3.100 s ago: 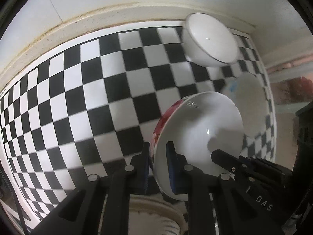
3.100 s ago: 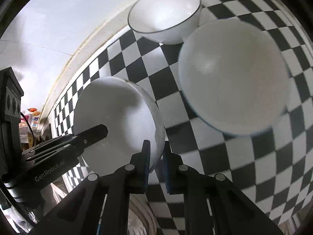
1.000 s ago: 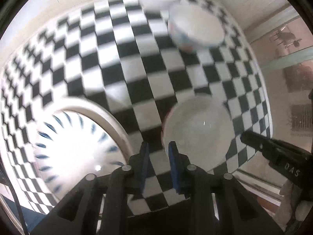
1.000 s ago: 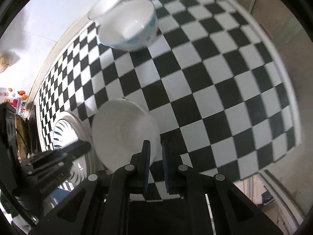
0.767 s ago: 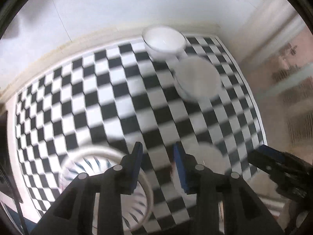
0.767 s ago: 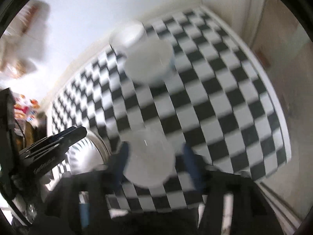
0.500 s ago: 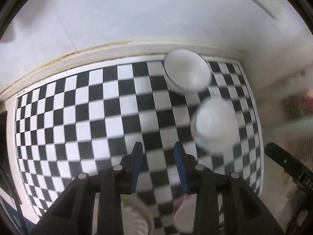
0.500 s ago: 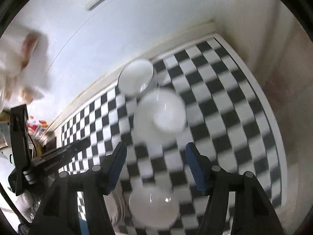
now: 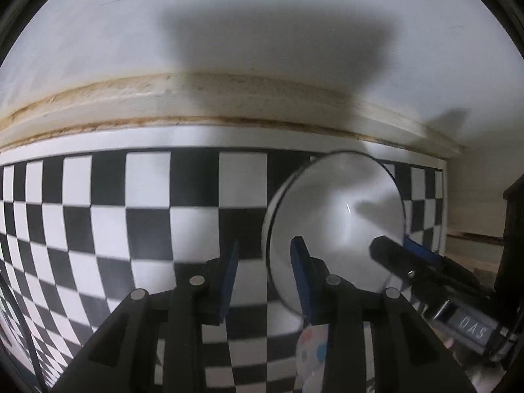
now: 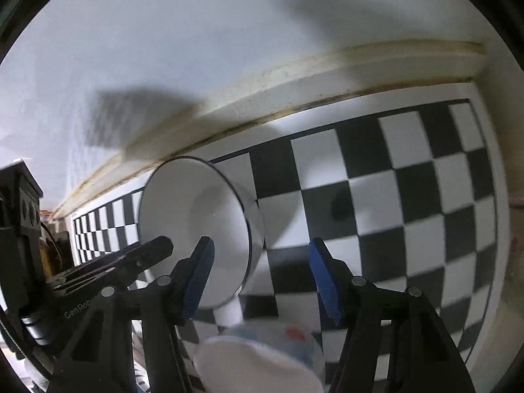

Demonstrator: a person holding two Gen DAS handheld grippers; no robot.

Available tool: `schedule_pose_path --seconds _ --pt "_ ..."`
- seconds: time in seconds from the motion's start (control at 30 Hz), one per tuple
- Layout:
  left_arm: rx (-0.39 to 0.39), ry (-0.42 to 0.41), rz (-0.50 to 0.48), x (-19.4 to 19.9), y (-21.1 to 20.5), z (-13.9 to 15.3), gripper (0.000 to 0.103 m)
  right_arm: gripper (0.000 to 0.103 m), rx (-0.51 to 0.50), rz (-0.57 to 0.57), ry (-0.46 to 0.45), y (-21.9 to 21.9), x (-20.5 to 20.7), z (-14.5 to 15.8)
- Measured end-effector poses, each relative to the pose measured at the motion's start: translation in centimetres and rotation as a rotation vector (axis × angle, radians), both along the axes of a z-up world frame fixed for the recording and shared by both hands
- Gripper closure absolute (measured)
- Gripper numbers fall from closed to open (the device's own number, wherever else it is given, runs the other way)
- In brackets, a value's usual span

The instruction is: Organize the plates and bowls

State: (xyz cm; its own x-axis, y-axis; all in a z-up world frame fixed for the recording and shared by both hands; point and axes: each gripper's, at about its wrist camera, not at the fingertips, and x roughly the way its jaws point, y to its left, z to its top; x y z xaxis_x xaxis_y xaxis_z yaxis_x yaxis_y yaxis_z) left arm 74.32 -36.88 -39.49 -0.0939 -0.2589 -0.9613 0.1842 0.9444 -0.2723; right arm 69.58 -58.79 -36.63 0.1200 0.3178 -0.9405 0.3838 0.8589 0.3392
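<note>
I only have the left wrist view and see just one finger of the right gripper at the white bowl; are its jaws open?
Observer: Yes. In the right wrist view the right gripper has just been opening its jaws; they stand wide astride the white bowl's rim, not pressing it.
Operator: Thank you. Is anything on the cloth beyond that bowl?
Observer: To the bowl's right the checkered cloth shows no other dish.
</note>
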Motion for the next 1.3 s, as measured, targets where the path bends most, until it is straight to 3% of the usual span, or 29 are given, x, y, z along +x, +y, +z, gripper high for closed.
schedule_pose_path --seconds 0.17,0.27,0.33,0.57,0.77,1.07,1.3 --pt "-0.002 0.015 0.016 0.3 -0.4 -0.8 0.073 0.057 0.038 0.021 0.023 0.1 1.2 -2.0" --pt "-0.015 0.028 0.020 0.2 -0.4 -1.3 0.083 0.071 0.040 0.036 0.040 0.0 1.6 -2.8" --pt "-0.015 0.026 0.013 -0.1 -0.5 -1.4 0.087 0.089 0.048 0.037 0.053 -0.1 1.5 -3.2" --pt "-0.007 0.023 0.016 -0.6 -1.1 -1.0 0.089 0.093 0.026 0.050 0.056 -0.1 1.4 -3.5" --pt "-0.011 -0.008 0.017 -1.2 -1.1 1.3 0.089 0.093 0.036 0.064 0.041 0.8 1.5 -2.7" --pt "-0.050 -0.076 -0.005 -4.3 0.2 8.0 0.089 0.093 0.010 0.088 -0.052 3.2 -1.0 3.8" --pt "-0.086 -0.100 -0.018 -10.0 3.2 13.0 0.089 0.093 0.013 0.108 -0.110 6.1 -7.2 8.7"
